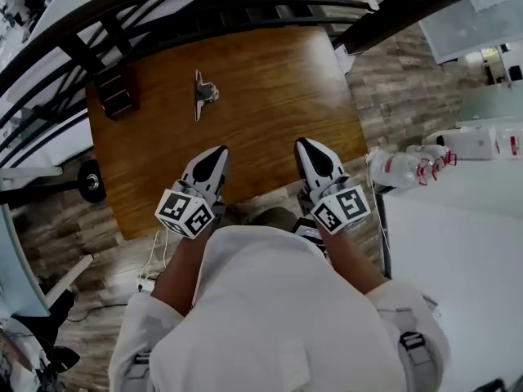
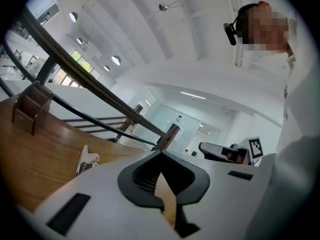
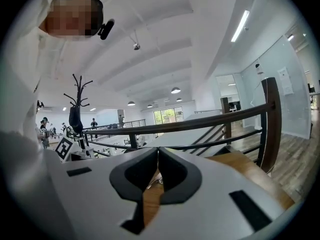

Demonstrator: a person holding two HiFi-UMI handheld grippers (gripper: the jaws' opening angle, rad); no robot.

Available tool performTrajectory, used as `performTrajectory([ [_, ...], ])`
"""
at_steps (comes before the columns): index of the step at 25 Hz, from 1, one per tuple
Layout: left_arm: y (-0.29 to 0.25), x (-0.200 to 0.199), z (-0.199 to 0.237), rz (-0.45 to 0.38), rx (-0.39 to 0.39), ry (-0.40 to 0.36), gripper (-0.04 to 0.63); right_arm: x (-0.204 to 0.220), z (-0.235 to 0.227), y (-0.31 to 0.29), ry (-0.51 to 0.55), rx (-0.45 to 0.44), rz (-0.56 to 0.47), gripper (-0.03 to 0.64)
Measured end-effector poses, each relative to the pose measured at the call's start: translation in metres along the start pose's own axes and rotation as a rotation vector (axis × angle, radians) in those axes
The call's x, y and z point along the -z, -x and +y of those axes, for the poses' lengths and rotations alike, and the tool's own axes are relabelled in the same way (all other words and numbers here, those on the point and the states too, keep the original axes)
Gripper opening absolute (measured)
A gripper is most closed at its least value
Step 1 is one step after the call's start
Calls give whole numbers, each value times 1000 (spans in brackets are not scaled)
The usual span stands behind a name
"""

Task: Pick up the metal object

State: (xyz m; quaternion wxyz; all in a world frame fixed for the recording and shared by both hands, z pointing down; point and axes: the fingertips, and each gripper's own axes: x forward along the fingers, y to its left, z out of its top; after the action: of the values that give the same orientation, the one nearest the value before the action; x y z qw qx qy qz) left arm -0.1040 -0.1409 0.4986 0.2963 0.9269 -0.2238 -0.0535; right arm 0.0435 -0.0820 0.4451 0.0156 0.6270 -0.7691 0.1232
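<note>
The metal object [image 1: 203, 94], a silver clip-like piece, lies on the wooden table [image 1: 270, 96] at its far left-centre. The left gripper view shows the metal object [image 2: 86, 160] lying to the left, ahead of the jaws. My left gripper [image 1: 216, 152] hovers over the table's near edge, well short of the object, its jaws shut on nothing. My right gripper [image 1: 304, 144] is beside it to the right, also shut and holding nothing. In each gripper view, the left gripper [image 2: 160, 155] and the right gripper [image 3: 157, 151] show jaw tips that meet with nothing between them.
A brown wooden holder [image 1: 114, 96] stands at the table's far left corner. A dark railing [image 1: 204, 6] runs behind the table. A white table [image 1: 458, 219] at the right carries plastic bottles [image 1: 394, 170]. A wheel [image 1: 90, 182] sits on the floor at the left.
</note>
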Motion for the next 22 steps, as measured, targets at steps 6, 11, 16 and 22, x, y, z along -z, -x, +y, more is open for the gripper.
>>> performTrajectory([
  [6, -6, 8, 25, -23, -49, 80, 14, 6, -15, -20, 8, -46, 26, 25],
  [11, -8, 11, 57, -64, -142, 97, 14, 28, -39, -54, -4, -116, 62, 25],
  [16, -15, 19, 80, -89, -278, 167, 14, 39, -64, -97, -22, -222, 92, 25],
  [22, -54, 27, 92, -145, -387, 257, 14, 50, -115, -126, -45, -331, 123, 25],
])
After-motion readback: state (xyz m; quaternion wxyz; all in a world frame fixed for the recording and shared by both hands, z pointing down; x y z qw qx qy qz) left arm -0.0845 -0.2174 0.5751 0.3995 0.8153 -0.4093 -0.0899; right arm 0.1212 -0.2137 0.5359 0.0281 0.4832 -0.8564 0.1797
